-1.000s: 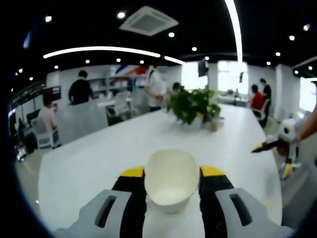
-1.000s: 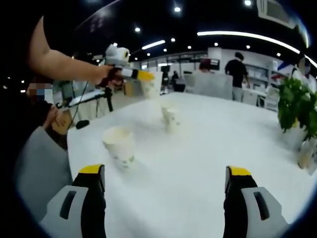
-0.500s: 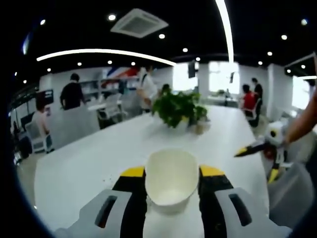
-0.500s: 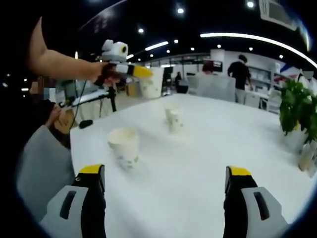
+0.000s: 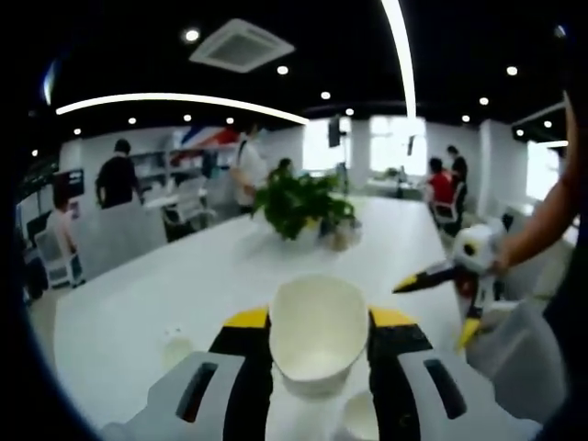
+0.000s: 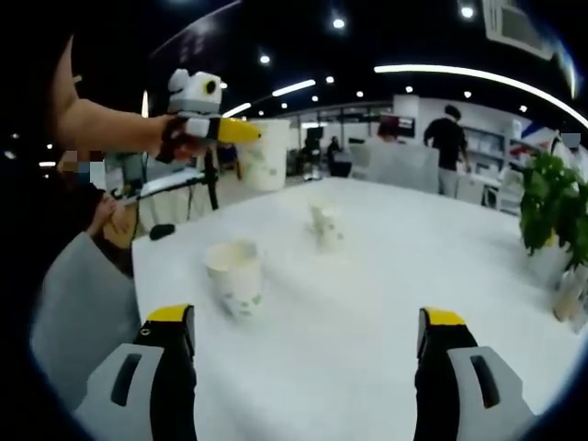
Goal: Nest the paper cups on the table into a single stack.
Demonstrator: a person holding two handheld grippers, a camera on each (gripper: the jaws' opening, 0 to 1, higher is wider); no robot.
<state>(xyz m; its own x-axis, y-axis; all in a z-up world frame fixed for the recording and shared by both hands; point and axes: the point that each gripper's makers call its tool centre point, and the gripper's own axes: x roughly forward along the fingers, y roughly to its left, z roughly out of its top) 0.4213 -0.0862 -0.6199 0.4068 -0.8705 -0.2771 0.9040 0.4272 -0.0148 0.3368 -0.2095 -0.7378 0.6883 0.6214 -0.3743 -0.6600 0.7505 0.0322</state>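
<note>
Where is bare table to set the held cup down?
Free: the table between the two standing paper cups and the potted plant. Crowded: the left end by the cups, where the left gripper holds its cup.

Your left tongs (image 5: 319,323) show yellow tips, black inner faces and light grey housings; the paper cup (image 5: 318,333) clamped between them is plain cream-white inside. Your right tongs (image 6: 306,323) carry the same yellow, black and grey. The near cup (image 6: 233,277) on the white surface (image 6: 367,303) is off-white with a faint green print on its side; the far cup (image 6: 324,222) looks the same. The plant (image 5: 296,202) has dark green leaves, with a small yellow patch low among them
</note>
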